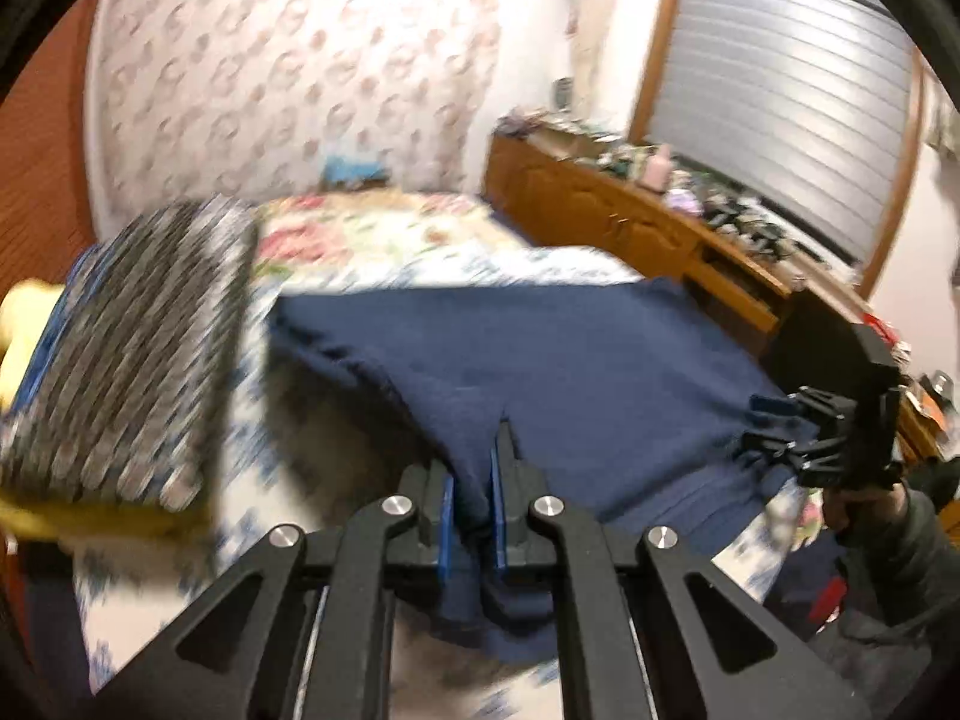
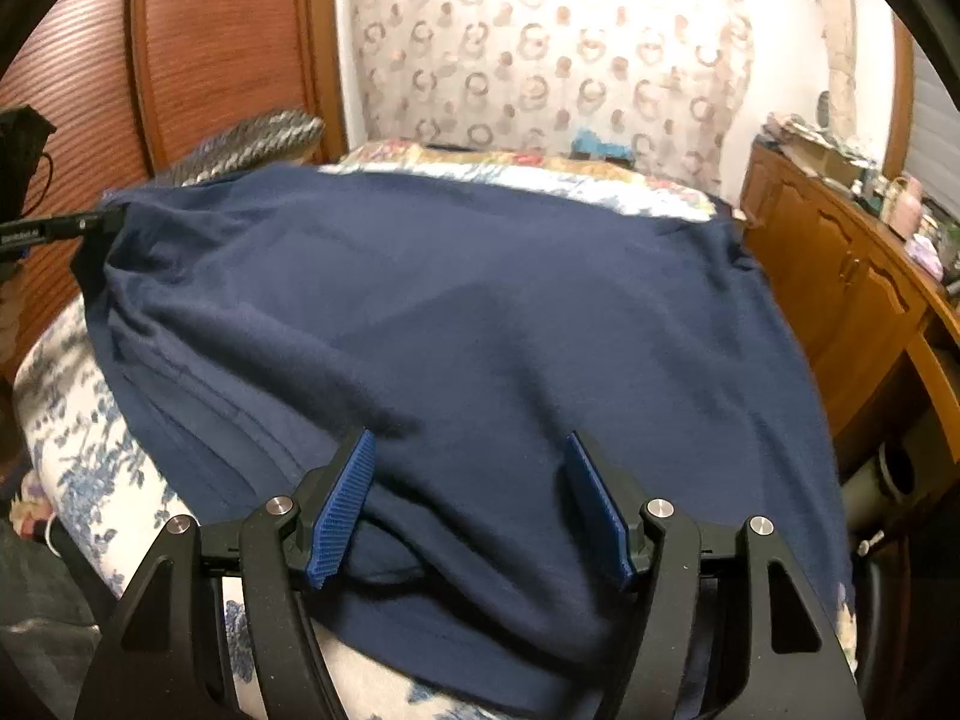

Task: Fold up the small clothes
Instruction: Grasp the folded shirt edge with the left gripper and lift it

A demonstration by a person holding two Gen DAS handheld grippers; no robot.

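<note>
Progress: early, by my reading; the navy garment [image 2: 456, 324] lies spread wide over the bed [image 2: 72, 438], and I can make out no finished fold, so the folding itself looks to be ahead

Done so far: one edge of the cloth is gathered and taken up at the left side; little else looks settled

Left gripper [image 1: 474, 480]: its fingers are drawn close together, clamped on a bunched ridge of the navy garment that runs between the blue pads and hangs down below them

Right gripper [image 2: 471, 498]: fingers stand well apart, with the cloth lying between and under them; nothing is pinched there, though the pads sit close over the fabric

Garment from the left gripper: most of it stretches ahead and off to the right, flat on the bed, with the right gripper at its far right edge

Garment from the right gripper: it fills the view ahead, reaching to the left gripper at the far left corner

Nearby: a grey patterned bundle [image 1: 138, 348] lies ahead and left of the left gripper, beside the garment; a wooden sideboard [image 1: 630, 216] stands off to the right

Still to do: a grip on the right side, then the fold over
</note>
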